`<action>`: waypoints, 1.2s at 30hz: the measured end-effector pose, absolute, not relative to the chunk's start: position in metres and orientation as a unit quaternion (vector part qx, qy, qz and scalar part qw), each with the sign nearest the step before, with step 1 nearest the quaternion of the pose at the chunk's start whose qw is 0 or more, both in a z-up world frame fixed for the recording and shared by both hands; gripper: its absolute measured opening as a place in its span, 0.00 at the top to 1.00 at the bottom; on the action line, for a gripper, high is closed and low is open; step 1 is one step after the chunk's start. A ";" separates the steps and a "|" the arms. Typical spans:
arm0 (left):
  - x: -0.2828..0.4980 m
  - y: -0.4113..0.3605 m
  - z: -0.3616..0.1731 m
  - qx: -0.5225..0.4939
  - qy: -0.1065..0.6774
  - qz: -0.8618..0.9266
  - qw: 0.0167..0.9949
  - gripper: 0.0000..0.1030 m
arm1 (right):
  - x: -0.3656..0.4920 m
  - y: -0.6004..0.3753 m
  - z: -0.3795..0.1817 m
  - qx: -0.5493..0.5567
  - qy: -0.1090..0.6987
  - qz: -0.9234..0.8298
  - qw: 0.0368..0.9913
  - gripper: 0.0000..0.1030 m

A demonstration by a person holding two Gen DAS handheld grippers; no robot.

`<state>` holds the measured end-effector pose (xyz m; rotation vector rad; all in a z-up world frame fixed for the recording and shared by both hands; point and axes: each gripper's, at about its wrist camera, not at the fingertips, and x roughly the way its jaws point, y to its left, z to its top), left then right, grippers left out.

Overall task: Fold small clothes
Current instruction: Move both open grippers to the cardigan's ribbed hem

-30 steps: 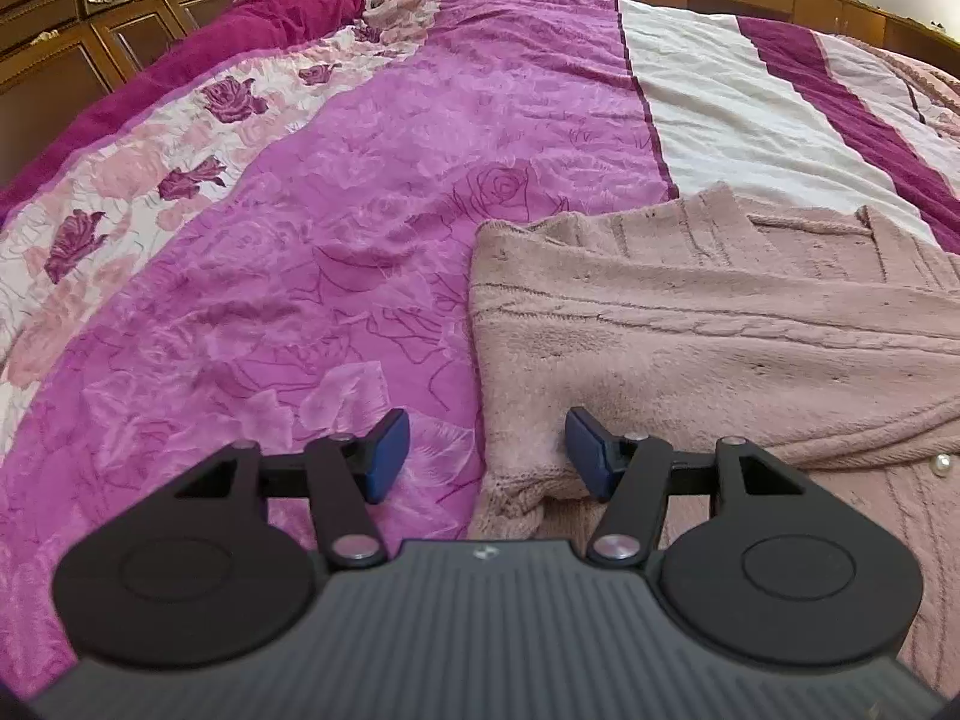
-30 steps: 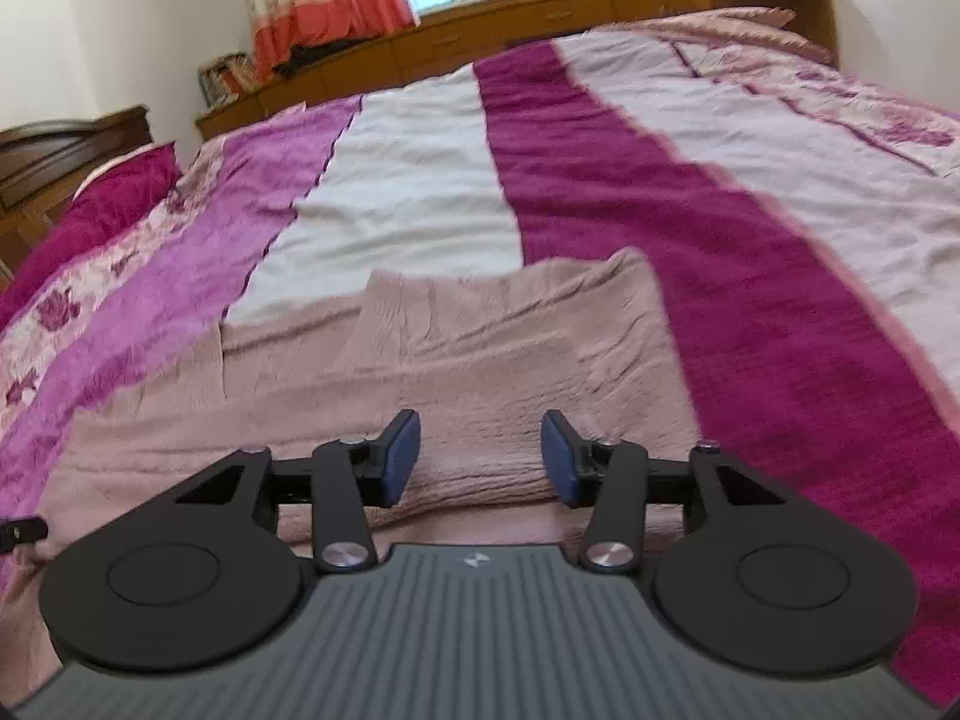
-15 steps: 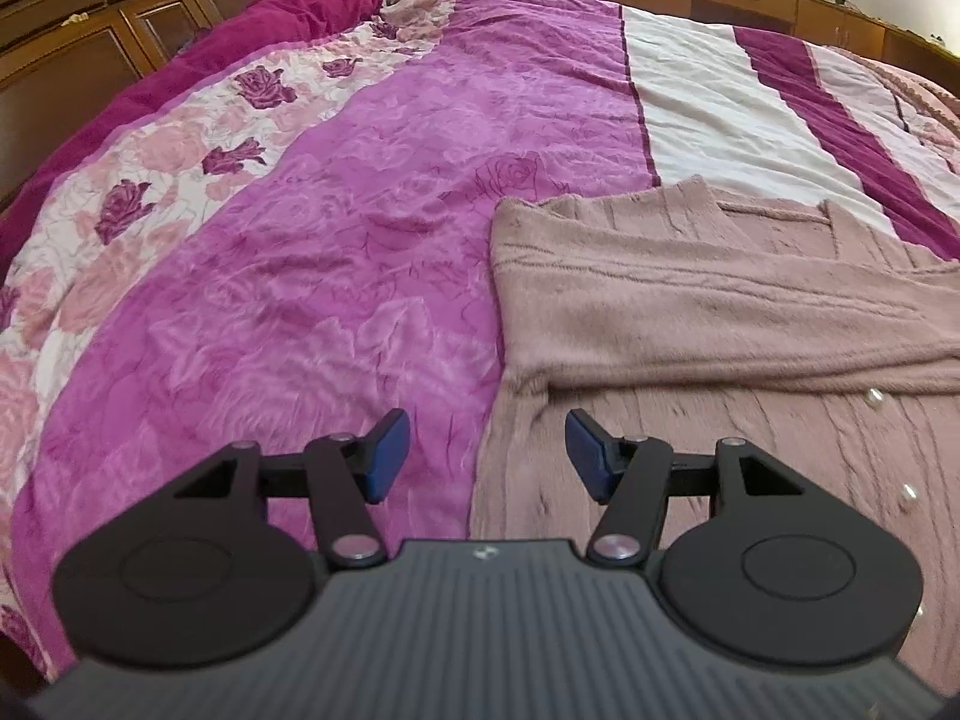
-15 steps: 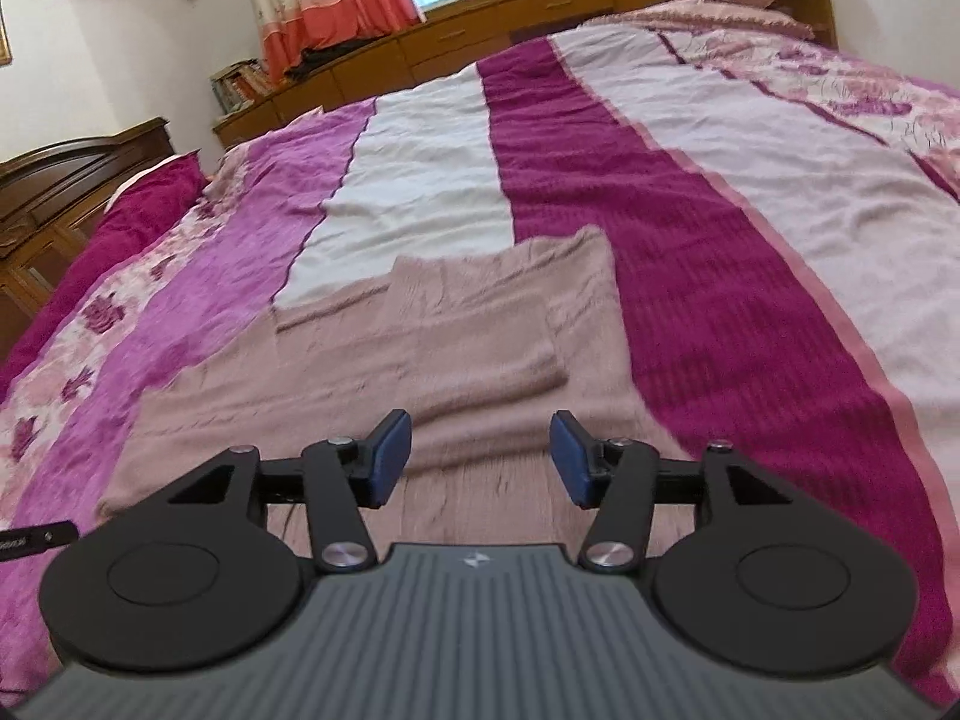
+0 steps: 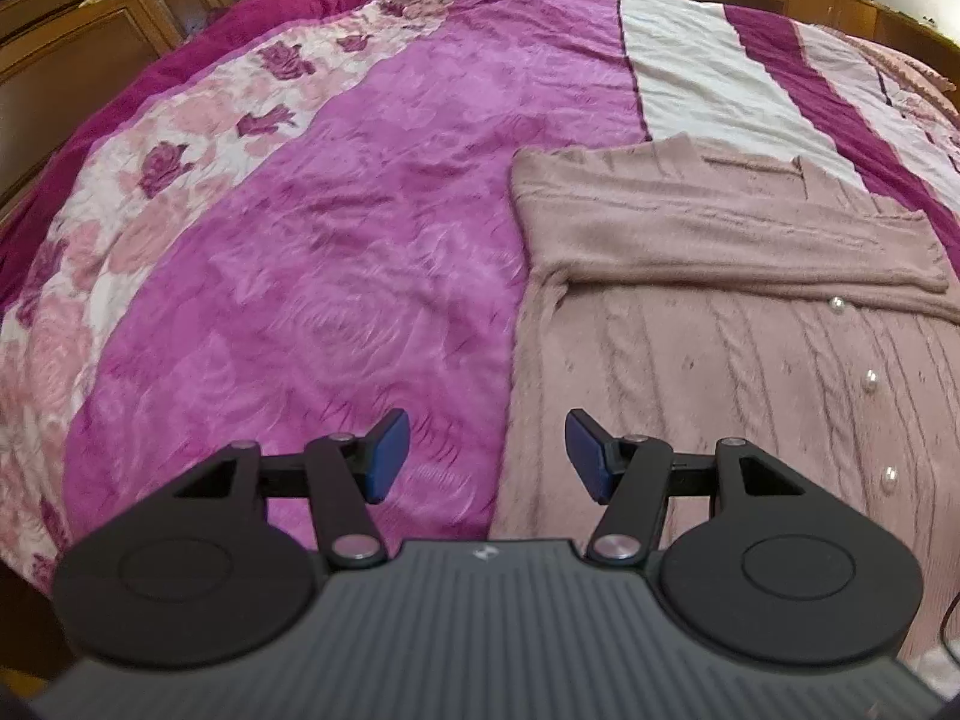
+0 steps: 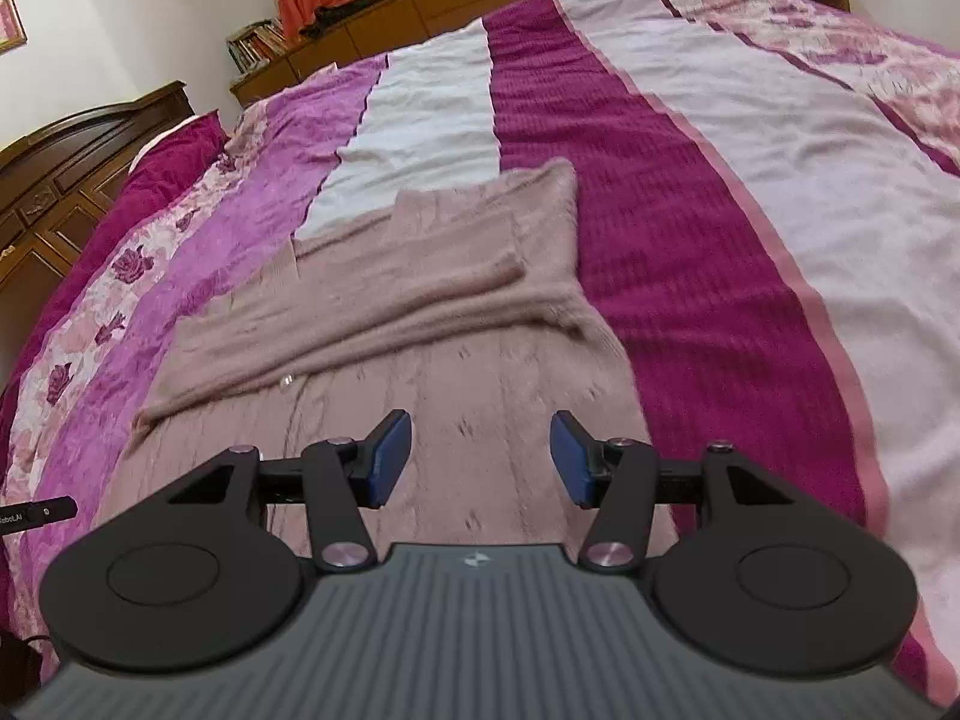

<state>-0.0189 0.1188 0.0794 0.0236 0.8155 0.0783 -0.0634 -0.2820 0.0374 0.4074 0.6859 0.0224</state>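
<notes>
A dusty-pink knitted cardigan [image 5: 720, 324] with pearl buttons lies flat on the bed, both sleeves folded across its chest. In the right wrist view the same cardigan [image 6: 420, 324] stretches away from me. My left gripper [image 5: 485, 456] hovers open above the garment's left side edge, one pad over the purple bedspread and one over the knit. My right gripper [image 6: 480, 456] hangs open above the lower body of the cardigan, close to its right edge. Neither gripper has cloth between its pads.
The bedspread [image 5: 336, 252] has purple, floral, white and dark magenta stripes. A dark wooden headboard [image 6: 66, 162] and a magenta pillow [image 5: 300, 6] lie to the left. Wooden cabinets [image 6: 456, 6] run along the far side under a curtained window.
Both grippers have drawn back toward the cardigan's hem, so more of the garment and bed shows in each view. The folded sleeves lie still. Both grippers stay open and empty.
</notes>
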 end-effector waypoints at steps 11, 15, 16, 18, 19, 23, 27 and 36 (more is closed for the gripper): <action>-0.047 0.128 0.077 -0.001 0.420 0.023 0.907 0.42 | -0.094 -0.299 0.025 0.181 0.377 0.024 0.908 0.42; -0.054 0.126 0.073 -0.001 0.427 0.019 0.904 0.42 | -0.101 -0.300 0.019 0.178 0.389 0.026 0.904 0.42; -0.057 0.125 0.072 -0.002 0.426 0.017 0.905 0.42 | -0.104 -0.300 0.018 0.178 0.389 0.025 0.904 0.42; -0.059 0.124 0.071 -0.007 0.426 0.014 0.905 0.42 | -0.109 -0.299 0.017 0.175 0.387 0.024 0.905 0.42; -0.060 0.124 0.071 -0.010 0.427 0.014 0.904 0.42 | -0.111 -0.298 0.017 0.171 0.386 0.024 0.906 0.42; -0.060 0.120 0.068 -0.007 0.431 0.009 0.902 0.42 | -0.116 -0.296 0.017 0.157 0.387 0.017 0.909 0.42; -0.059 0.118 0.064 -0.007 0.437 0.003 0.899 0.42 | -0.121 -0.297 0.017 0.151 0.393 0.009 0.907 0.42; -0.055 0.125 0.051 -0.011 0.463 0.013 0.886 0.42 | -0.129 -0.302 0.011 0.145 0.417 0.001 0.897 0.42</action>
